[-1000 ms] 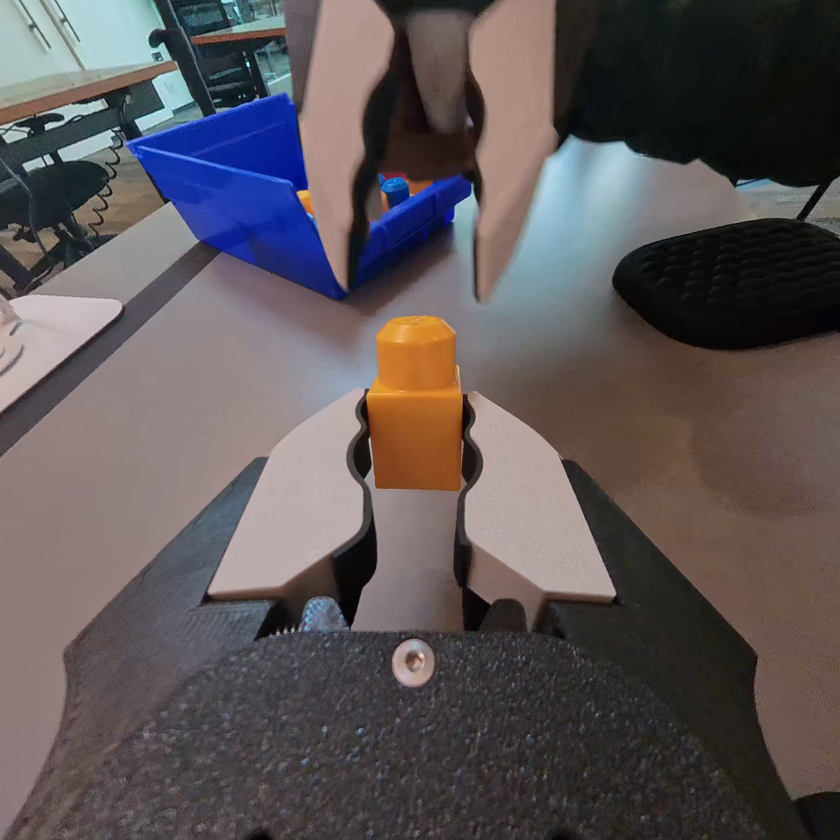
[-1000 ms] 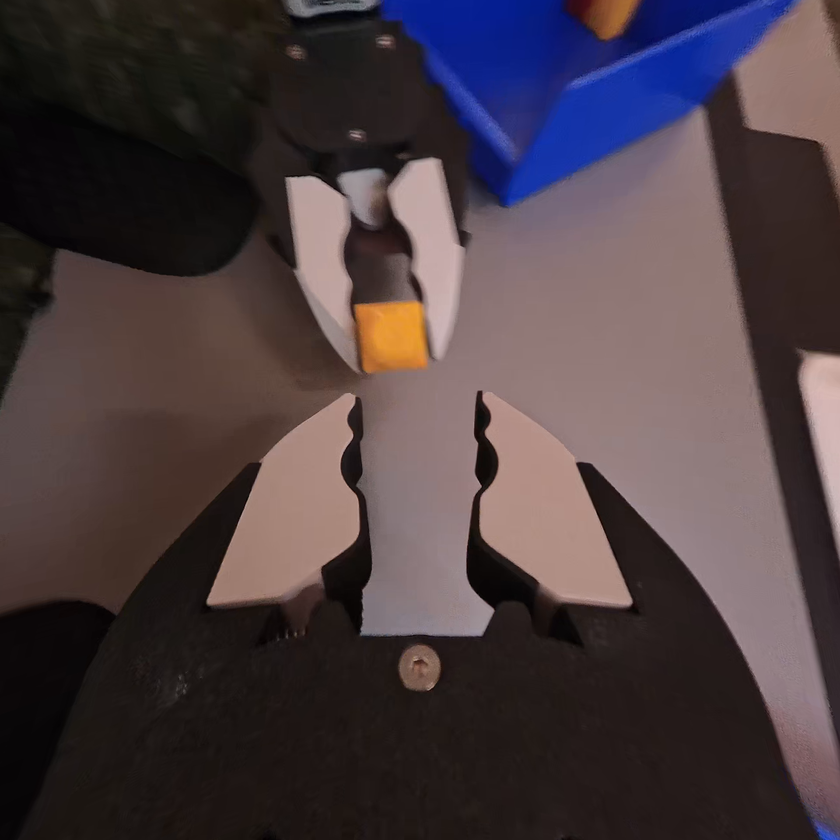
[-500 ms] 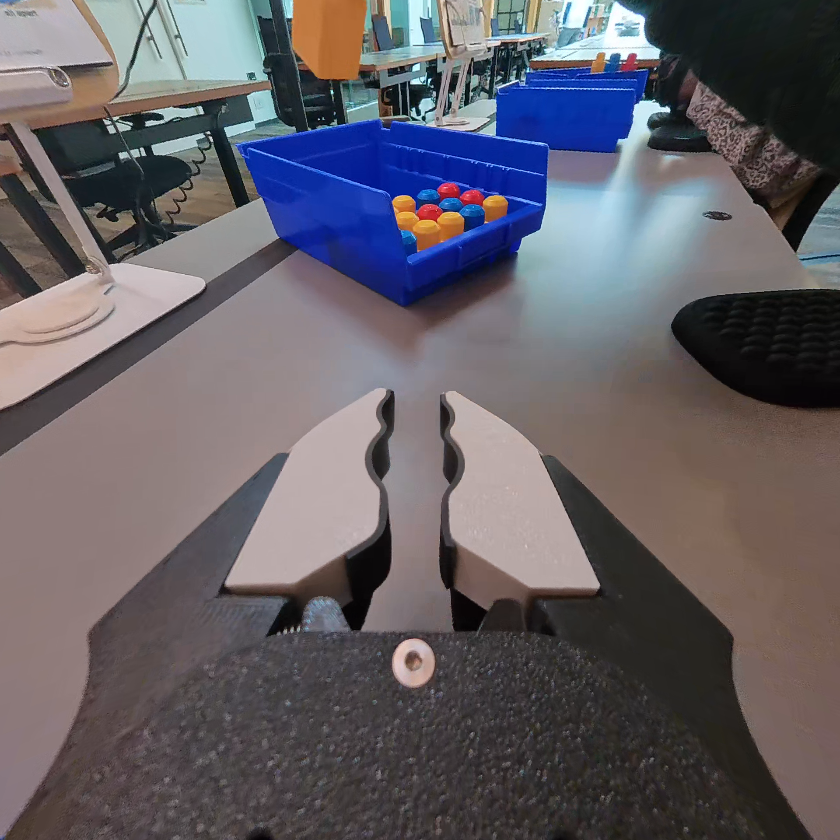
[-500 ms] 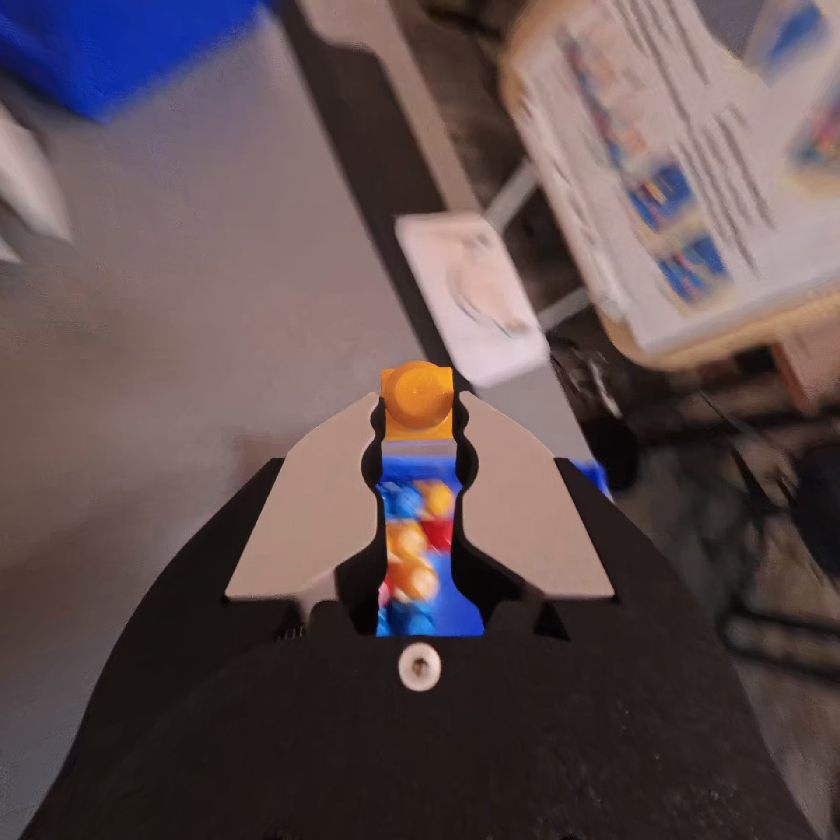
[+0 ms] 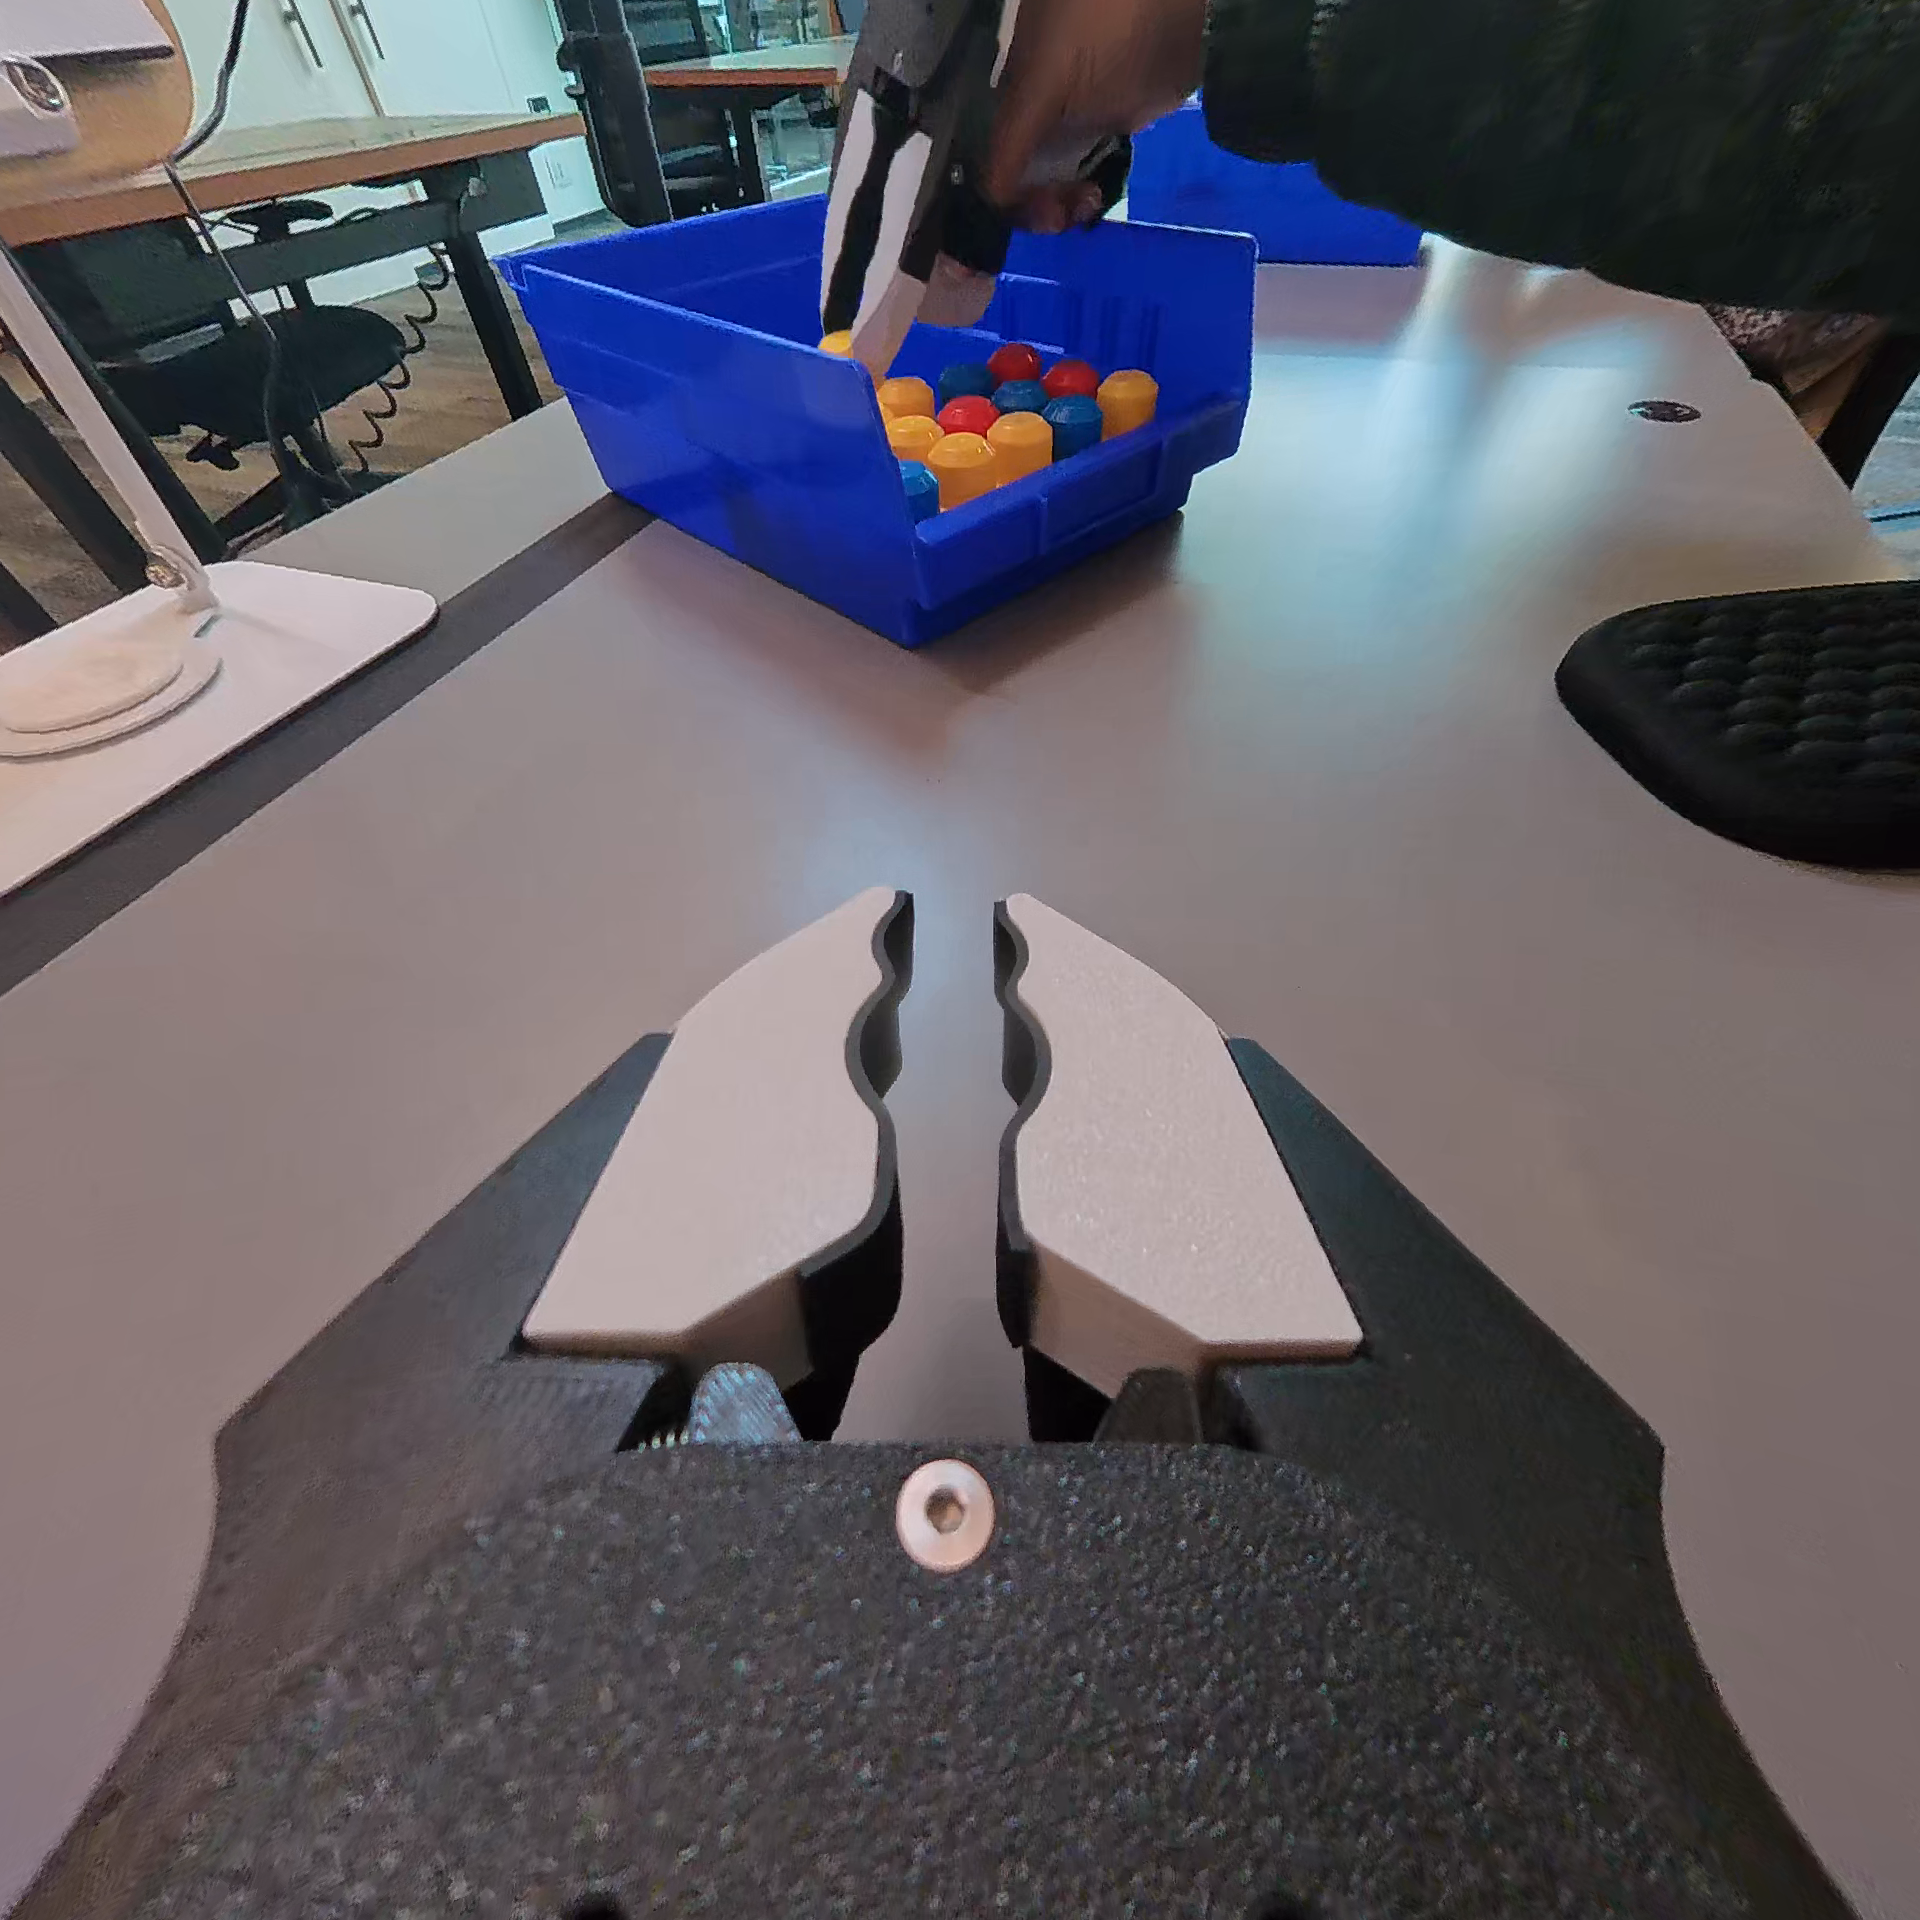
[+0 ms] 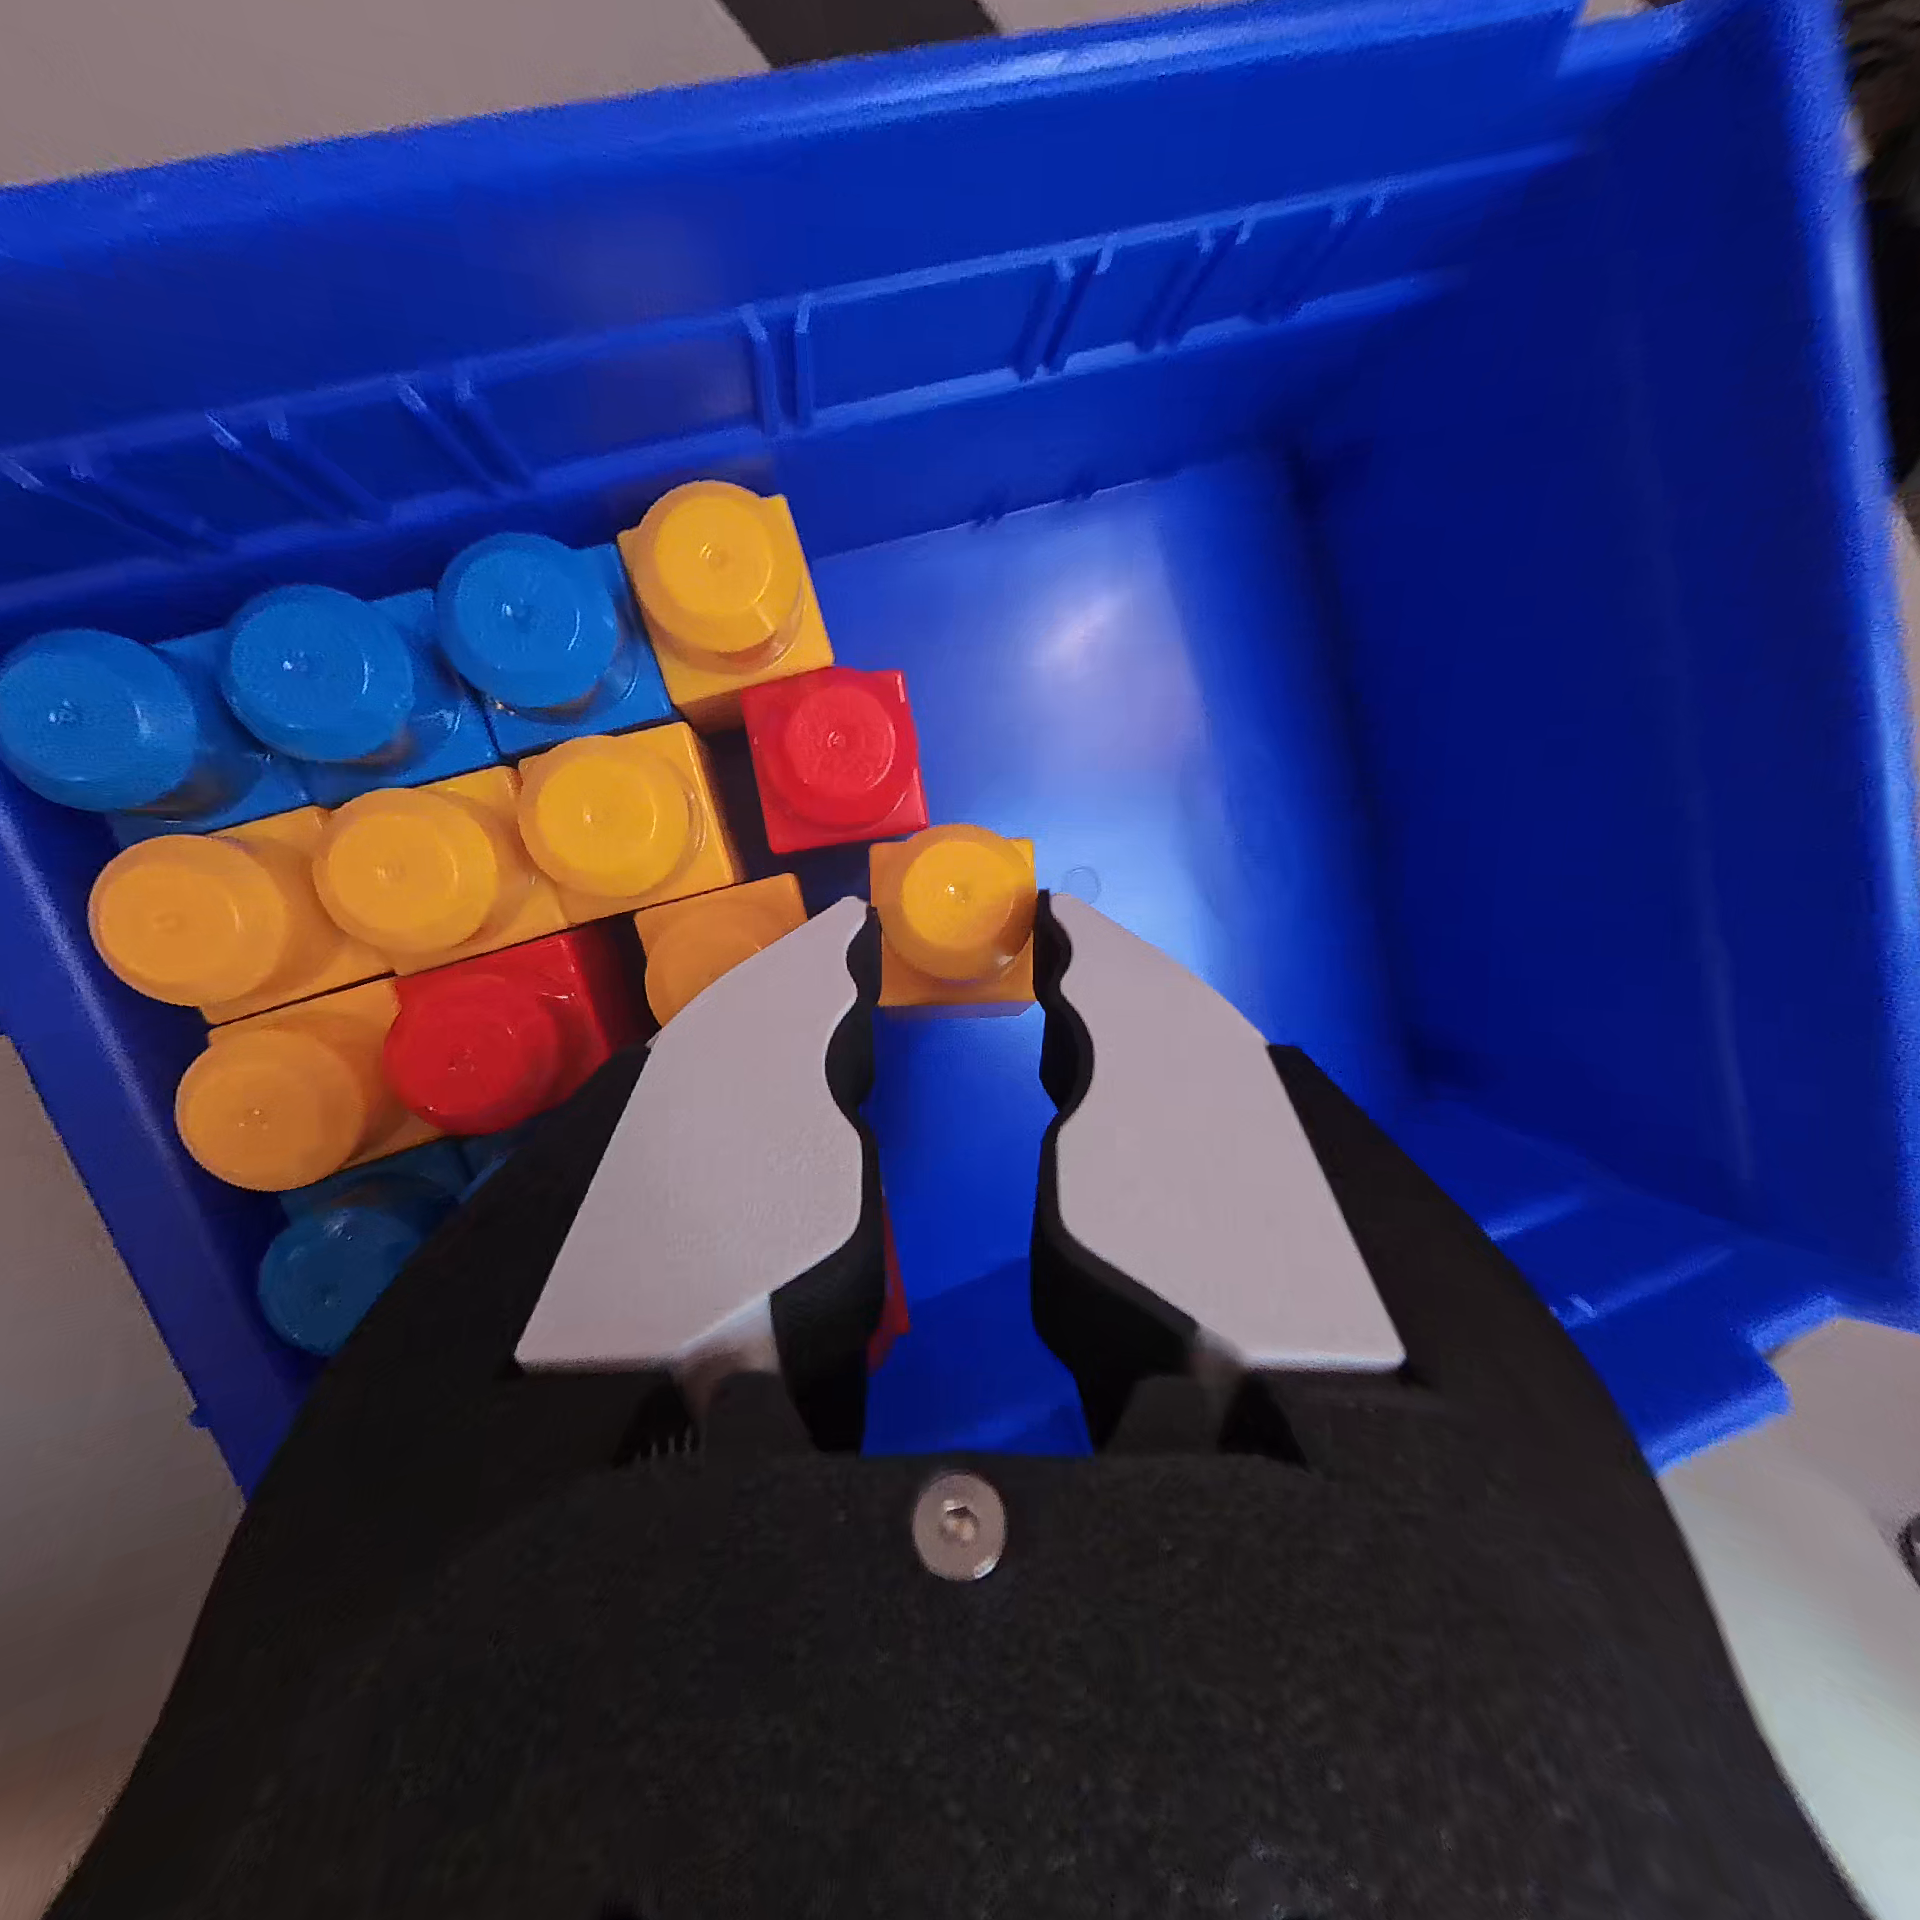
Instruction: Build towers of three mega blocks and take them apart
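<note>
My right gripper [image 6: 954, 906] fingers hold an orange block [image 6: 954, 920] low inside the blue bin [image 6: 1558, 727], beside other blocks, prob. to put it back. Left gripper [image 5: 953, 914] waits above the surface [image 5: 1299, 727], fingers narrow, w/o anything.

Office room behind my grey counter [image 5: 644, 935]

From the left wrist view I see a dark strip [image 5: 312, 717] running along the counter's left side, a white lamp base [image 5: 177, 665] beyond it, a wooden desk [image 5: 312, 156] with black legs, a black office chair [image 5: 301, 364] on wood-look flooring, white cabinet doors [image 5: 395, 52] behind, and soft light glaring off the counter.
</note>
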